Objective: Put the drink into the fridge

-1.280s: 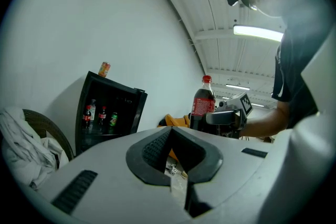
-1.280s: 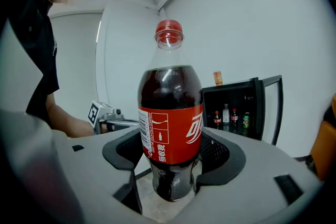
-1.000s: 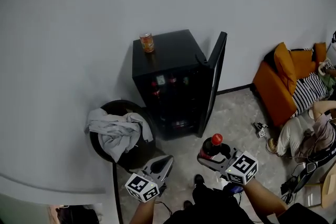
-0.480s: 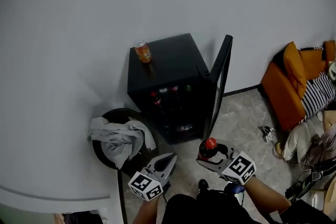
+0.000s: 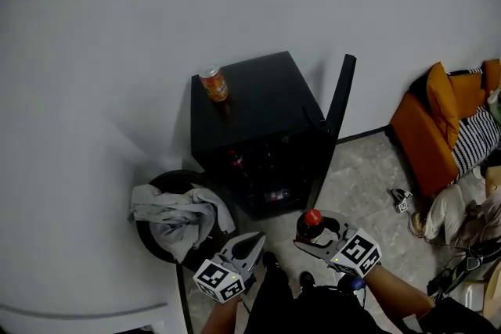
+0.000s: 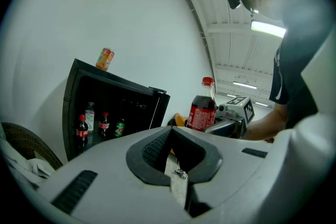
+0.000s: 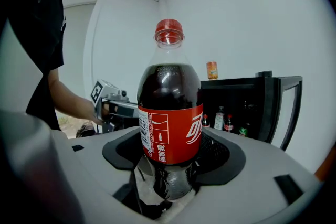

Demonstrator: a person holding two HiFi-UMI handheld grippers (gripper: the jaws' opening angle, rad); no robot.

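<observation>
Nearer the boxy fridge (image 5: 258,102) now, right gripper (image 5: 315,237) pinches a glossy bottle (image 7: 169,113) (left gripper's (image 5: 252,241) jaws together).

The bottle (image 7: 169,113) is clear glossy plastic with a smooth red label. The right tool (image 5: 315,234) is matt grey plastic, its pads (image 7: 215,155) ribbed black. The fridge (image 5: 258,102) is smooth dull black, the can (image 5: 214,83) shiny metal, the cloth (image 5: 176,211) crumpled grey fabric.
</observation>
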